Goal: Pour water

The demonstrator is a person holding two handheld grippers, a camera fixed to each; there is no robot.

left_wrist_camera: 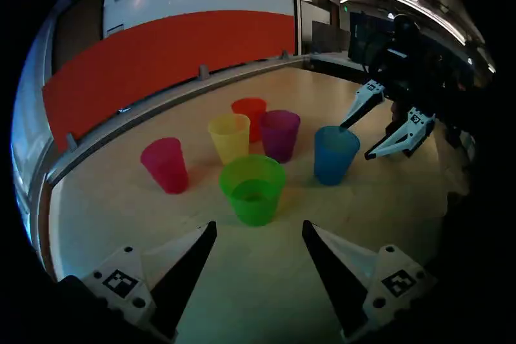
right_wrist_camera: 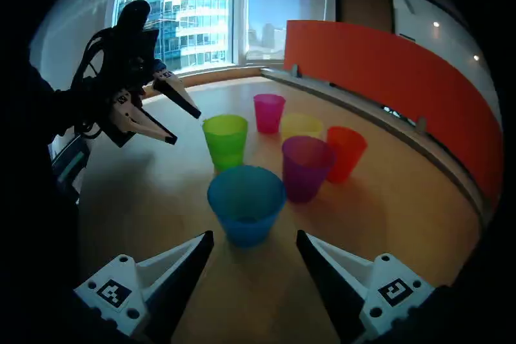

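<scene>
Six plastic cups stand upright in a cluster on a wooden table. In the left gripper view, my left gripper is open just in front of the green cup. Behind it stand the pink cup, yellow cup, orange cup, purple cup and blue cup. In the right gripper view, my right gripper is open just short of the blue cup. The green cup stands behind it, with the left gripper open beside it. Whether any cup holds water I cannot tell.
An orange wall panel runs along the table's far edge behind a low ledge. Large windows lie beyond the table's end. A dark-sleeved arm holds the left gripper, and the right gripper sits by the blue cup.
</scene>
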